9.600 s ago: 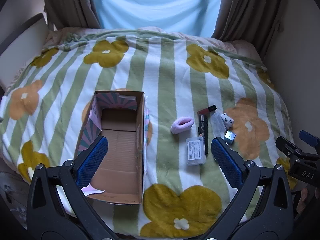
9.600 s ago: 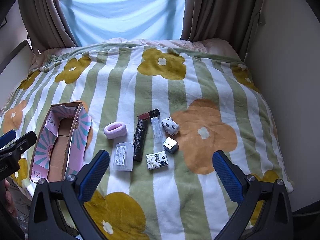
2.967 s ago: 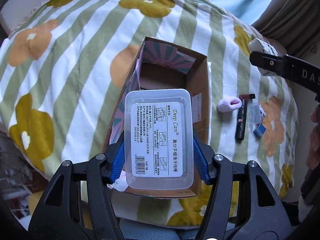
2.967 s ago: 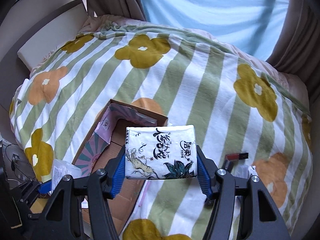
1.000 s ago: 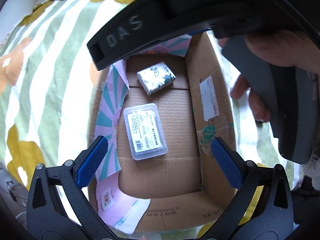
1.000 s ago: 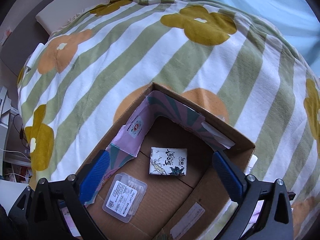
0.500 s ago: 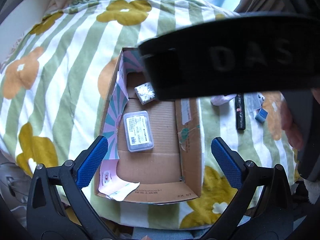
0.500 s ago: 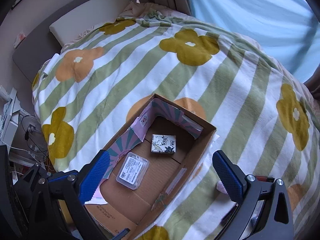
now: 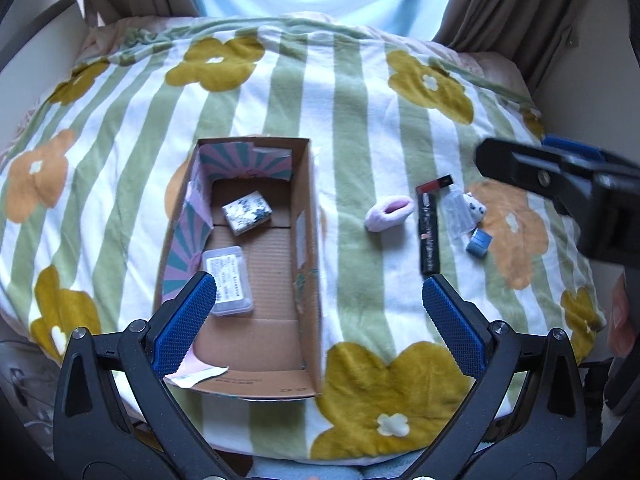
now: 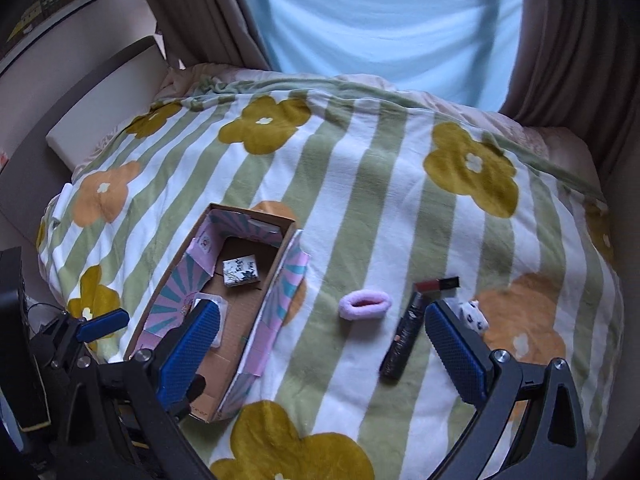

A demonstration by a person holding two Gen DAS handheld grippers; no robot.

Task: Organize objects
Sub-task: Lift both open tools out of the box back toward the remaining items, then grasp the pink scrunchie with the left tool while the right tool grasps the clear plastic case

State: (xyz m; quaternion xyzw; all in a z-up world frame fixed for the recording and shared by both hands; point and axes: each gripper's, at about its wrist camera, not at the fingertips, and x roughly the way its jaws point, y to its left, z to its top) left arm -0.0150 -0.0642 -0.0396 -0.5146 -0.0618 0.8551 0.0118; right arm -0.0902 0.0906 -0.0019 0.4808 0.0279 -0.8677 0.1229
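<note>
Both grippers, left gripper [image 9: 320, 312] and right gripper [image 10: 322, 340], hover with jaws released, nothing held. Cardboard box [image 9: 306, 264] on the bed already holds the clear plastic case [image 9: 230, 276] and patterned packet [image 9: 247, 213]. Beyond, pink scrunchie [image 10: 365, 305] and black tube [image 10: 406, 330] lie loose on the blanket [image 10: 360, 184]. Judged between picks; the next move calls for closing on one of these.
</note>
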